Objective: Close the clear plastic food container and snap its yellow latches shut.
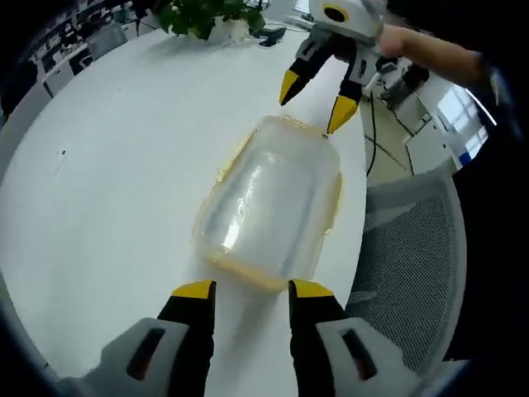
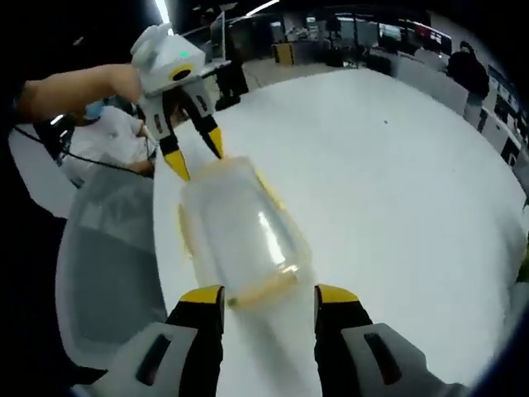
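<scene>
A clear plastic food container [image 1: 269, 207] with yellow latches lies on the white table [image 1: 107, 165], lid on top. My left gripper [image 1: 246, 289] is open at its near end, jaws just short of the yellow edge [image 1: 248, 277]. The right gripper [image 1: 312, 103] comes in from the far side, open, tips over the container's far end. In the right gripper view the container [image 2: 244, 236] lies just ahead of my open right gripper [image 2: 269, 294], a yellow latch [image 2: 264, 289] between the jaw tips. The left gripper [image 2: 194, 157] hangs open over the container's far end.
A grey mesh office chair [image 1: 409, 248] stands close beside the table's edge, also in the right gripper view as the chair [image 2: 103, 265]. A potted plant [image 1: 211, 15] sits at the table's far end. A person's arm [image 1: 430, 50] holds the right gripper. Office desks lie beyond.
</scene>
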`<state>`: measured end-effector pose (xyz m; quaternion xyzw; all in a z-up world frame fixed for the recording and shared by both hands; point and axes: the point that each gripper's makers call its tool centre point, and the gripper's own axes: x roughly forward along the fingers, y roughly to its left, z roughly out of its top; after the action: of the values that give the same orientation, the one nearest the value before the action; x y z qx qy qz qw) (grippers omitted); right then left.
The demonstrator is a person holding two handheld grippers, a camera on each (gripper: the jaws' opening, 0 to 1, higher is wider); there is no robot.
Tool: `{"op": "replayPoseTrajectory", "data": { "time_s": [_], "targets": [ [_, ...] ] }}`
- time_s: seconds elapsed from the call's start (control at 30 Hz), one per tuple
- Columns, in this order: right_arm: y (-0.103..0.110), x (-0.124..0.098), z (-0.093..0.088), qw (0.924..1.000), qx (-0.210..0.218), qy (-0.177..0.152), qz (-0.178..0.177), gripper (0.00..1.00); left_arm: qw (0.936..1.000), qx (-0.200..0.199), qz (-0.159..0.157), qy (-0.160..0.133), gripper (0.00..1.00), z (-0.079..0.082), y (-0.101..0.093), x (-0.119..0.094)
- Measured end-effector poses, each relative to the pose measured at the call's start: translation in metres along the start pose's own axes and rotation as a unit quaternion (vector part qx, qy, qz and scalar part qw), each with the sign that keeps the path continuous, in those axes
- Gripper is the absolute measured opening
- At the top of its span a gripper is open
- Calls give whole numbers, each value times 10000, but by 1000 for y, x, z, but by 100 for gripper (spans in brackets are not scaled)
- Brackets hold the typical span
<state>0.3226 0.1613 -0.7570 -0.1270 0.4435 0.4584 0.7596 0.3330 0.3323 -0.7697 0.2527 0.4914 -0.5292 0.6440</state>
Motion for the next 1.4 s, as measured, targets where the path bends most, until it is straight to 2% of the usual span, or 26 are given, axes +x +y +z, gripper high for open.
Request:
{"op": "replayPoseTrajectory", "data": {
  "time_s": [0.1,0.2,0.33,0.53,0.63,0.8,0.87,1.13,1.27,1.4],
  "targets": [
    [-1,1,2,9998,148,-33,-87,42,9976,-585,-157,-336,34,8,0,-3],
    [3,3,3,9994,317,-64,-78,42,9941,-913,-263,-524,35,12,1,-5],
    [3,8,-4,9982,564,38,-176,39,9931,-1010,-243,-539,35,11,3,-7],
    [3,6,-4,9925,1189,-223,-154,39,9861,-1536,-187,-608,33,3,7,-3],
    [1,4,-5,9912,1278,-264,-212,39,9827,-1719,-145,-679,32,1,9,-1],
    [-2,4,-6,9878,1510,-293,-250,39,9691,-2297,-221,-870,33,2,10,1],
    [-1,4,-6,9866,1585,-288,-258,39,9668,-2396,-201,-870,33,2,11,1],
    [-1,1,-10,9761,2108,-376,-361,36,9449,-3093,-300,-1030,34,4,10,0],
    [3,2,-10,9747,2165,-460,-311,33,9483,-3008,-247,-983,33,2,7,5],
    [5,5,-13,9716,2302,-472,-284,33,9467,-3050,-265,-1002,33,3,6,7]
  ]
}}
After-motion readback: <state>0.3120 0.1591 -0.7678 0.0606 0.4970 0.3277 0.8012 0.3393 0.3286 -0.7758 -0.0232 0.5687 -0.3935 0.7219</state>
